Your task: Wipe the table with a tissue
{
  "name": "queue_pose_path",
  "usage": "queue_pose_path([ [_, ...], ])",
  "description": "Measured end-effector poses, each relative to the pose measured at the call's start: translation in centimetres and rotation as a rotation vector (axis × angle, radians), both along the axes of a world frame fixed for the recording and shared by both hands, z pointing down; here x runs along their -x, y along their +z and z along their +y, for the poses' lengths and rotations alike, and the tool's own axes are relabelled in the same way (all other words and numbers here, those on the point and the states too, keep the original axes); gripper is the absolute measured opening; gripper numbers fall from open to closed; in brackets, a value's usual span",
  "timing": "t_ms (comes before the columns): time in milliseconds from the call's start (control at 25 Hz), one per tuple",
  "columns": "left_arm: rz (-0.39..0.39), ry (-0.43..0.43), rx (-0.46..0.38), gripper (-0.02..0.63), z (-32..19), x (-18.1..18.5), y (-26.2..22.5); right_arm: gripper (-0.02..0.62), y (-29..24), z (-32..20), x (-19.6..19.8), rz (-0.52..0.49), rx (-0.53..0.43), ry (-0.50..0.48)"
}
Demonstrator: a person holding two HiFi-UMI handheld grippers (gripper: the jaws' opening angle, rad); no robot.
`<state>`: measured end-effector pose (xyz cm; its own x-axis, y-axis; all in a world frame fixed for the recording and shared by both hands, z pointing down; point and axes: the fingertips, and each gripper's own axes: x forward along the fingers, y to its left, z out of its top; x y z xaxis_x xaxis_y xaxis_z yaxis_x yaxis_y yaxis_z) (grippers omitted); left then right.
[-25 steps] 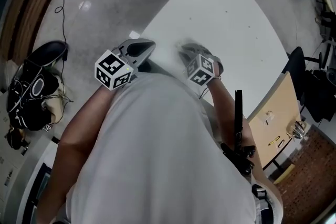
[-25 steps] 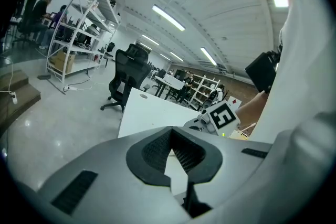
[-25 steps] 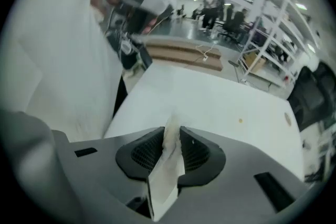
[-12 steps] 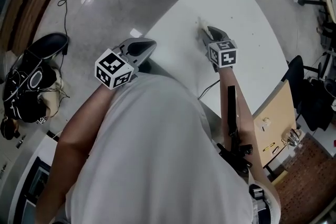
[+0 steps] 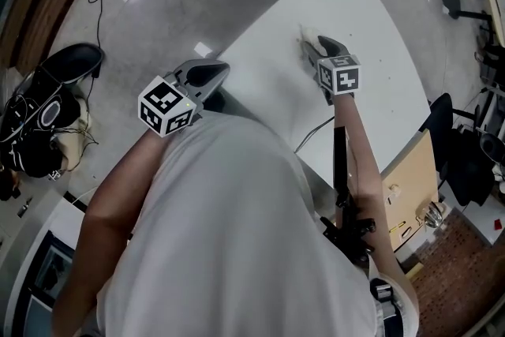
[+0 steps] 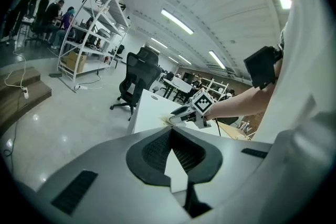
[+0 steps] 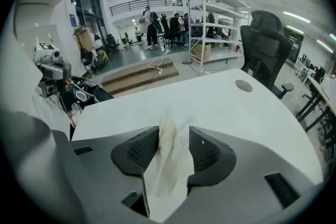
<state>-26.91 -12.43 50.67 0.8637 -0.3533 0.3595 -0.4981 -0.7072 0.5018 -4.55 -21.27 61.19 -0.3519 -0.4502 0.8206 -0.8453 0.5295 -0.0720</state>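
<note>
Seemingly mid-wipe, the fingers of the right gripper (image 5: 310,43) have just been opening around the loose tissue (image 7: 168,165) toward the left edge of the surface (image 5: 371,35), while the left gripper (image 6: 170,134) waits with fingers together and empty, so I judge the next move needs a new clamp.

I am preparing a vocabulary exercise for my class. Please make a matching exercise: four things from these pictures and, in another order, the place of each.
Things: 1 tissue; 2 round cap; 3 office chair; 4 black bag.
Places: A on the floor, left of the person; B between the jaws of the right gripper; C set into the white table; D beyond the table's far end.
Pairs: 1-B; 2-C; 3-D; 4-A.
Those jaws have just been opening, tissue between them.
</note>
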Motion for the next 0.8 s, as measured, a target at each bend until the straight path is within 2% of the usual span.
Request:
queue_pose_path([
  [120, 0.004, 0.008, -0.003, 0.006, -0.2, -0.4, 0.0, 0.163, -0.4, 0.1, -1.0, 0.105, -0.05, -0.021],
  [200, 0.008, 0.016, -0.005, 0.006, -0.3, -0.7, -0.1, 0.15, -0.4, 0.5, -1.0, 0.151, -0.037, -0.046],
  [360, 0.007, 0.023, -0.011, 0.006, -0.5, -0.9, -0.3, 0.086, 0.0, 0.7, -0.2, 0.133, 0.026, -0.059],
  [560, -0.002, 0.014, -0.004, 0.006, -0.6, -0.3, -0.1, 0.075, -0.8, -1.7, -0.5, 0.071, -0.03, 0.032],
  [680, -0.009, 0.008, 0.002, 0.006, -0.8, 0.2, 0.1, 0.073, 0.3, -1.9, 0.5, 0.183, -0.014, -0.068],
  [800, -0.007, 0.004, 0.003, 0.006, -1.1, 0.4, 0.1, 0.066, 1.0, -1.2, 1.7, 0.292, -0.045, -0.183],
])
